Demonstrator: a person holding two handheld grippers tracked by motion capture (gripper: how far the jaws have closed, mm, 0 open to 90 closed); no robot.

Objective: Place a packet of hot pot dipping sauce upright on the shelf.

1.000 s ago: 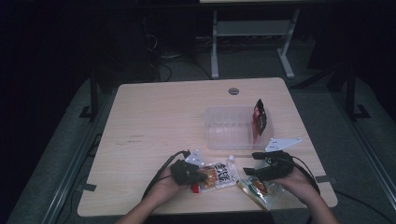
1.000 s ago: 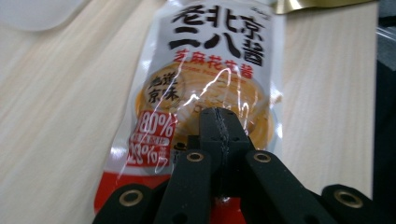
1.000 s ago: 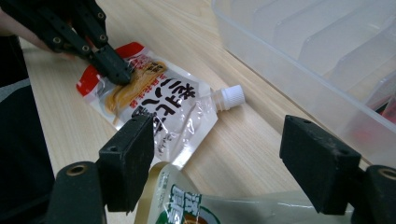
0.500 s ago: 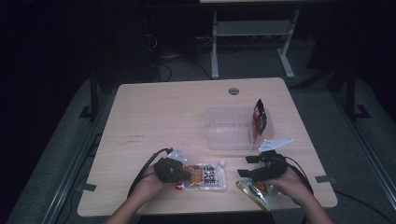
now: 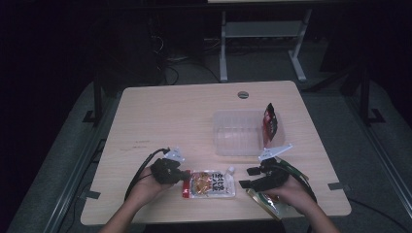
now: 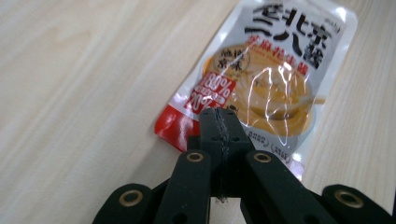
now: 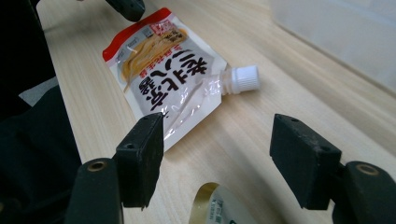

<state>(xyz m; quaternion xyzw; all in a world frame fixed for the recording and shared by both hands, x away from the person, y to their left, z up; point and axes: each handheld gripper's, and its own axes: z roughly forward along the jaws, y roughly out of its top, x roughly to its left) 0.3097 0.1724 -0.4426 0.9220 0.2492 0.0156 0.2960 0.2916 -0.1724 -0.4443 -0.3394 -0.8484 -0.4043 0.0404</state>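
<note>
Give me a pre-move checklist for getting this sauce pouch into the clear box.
1. Left gripper shut on the sauce pouch at its red edge: ok.
2. Right gripper jaws, just closing, with nothing between them: ok.
3. Pouch cap screwed on: ok.
4. Clear box open on top with room beside the dark red packet: ok.
5. Gold pouch under the right hand, free of the jaws: cannot tell.
</note>
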